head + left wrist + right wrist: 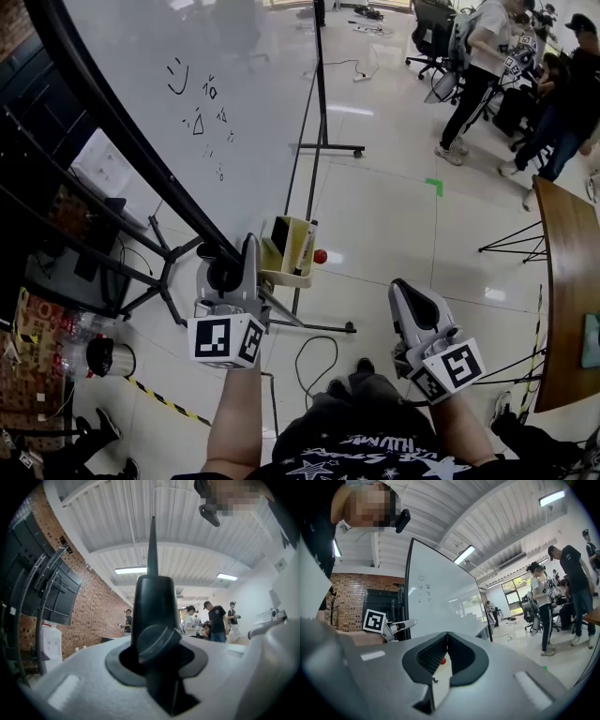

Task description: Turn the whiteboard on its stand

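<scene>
The whiteboard [206, 84] hangs tilted on its black stand [322, 94], with small marker scribbles on its face. My left gripper [225, 272] is shut on the board's black frame [122, 131] at its lower corner. In the left gripper view the frame edge [153, 597] and a round knob [157, 641] sit between the jaws. My right gripper [405, 289] is held free over the floor, to the right of the board. Its jaws meet at the tips with nothing in them [447, 637]. The right gripper view also shows the whiteboard [440, 597] and the left gripper [404, 625].
A yellow tray [286, 248] with an eraser and a red ball [320, 256] hangs by the board's corner. A cable [314, 356] loops on the floor. A wooden table [572, 281] stands at the right, and people [478, 66] at the back right. A bottle [108, 356] lies at the left.
</scene>
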